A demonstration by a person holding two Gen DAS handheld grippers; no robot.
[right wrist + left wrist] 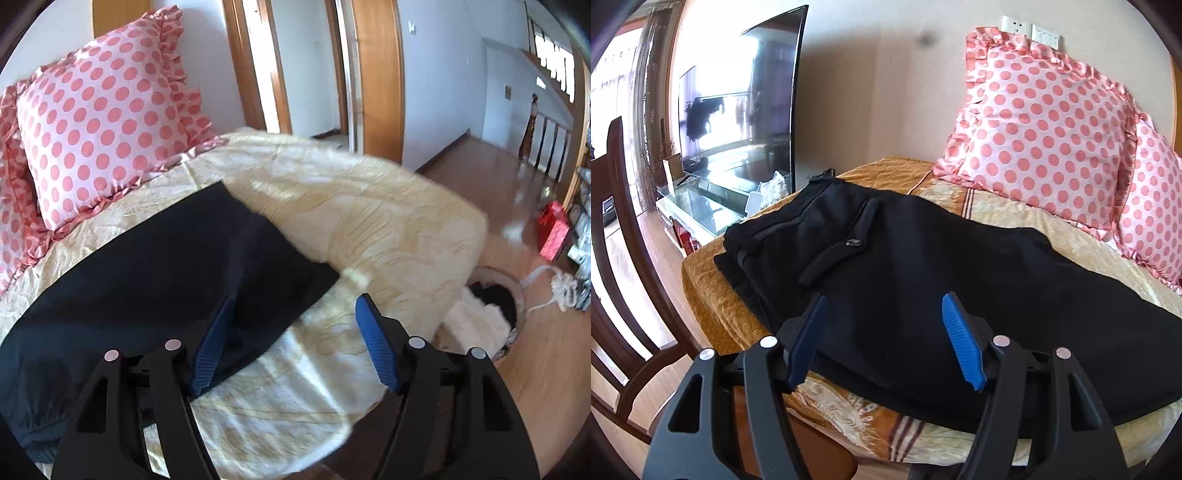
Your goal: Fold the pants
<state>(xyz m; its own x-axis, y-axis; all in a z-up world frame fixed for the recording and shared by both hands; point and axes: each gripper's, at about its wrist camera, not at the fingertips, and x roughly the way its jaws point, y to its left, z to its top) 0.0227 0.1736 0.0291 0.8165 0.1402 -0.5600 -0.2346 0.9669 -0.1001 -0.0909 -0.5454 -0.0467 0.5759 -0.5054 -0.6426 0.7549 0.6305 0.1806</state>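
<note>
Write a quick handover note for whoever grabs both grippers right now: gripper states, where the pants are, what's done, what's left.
Left gripper: open, empty, above the waist end of the pants.
Right gripper: open, empty, over the leg-hem end.
The black pants lie flat along the bed, in front of the polka-dot pillow.
Done: they look already folded lengthwise, one leg on the other.
Left: grip the ends and fold hem toward waist.

The black pants (923, 280) lie flat across the bed (713, 295), legs stacked one over the other. The waistband end with a flapped, buttoned pocket sits toward the bed's orange corner; the leg cuffs (280, 266) rest on the cream part
</note>
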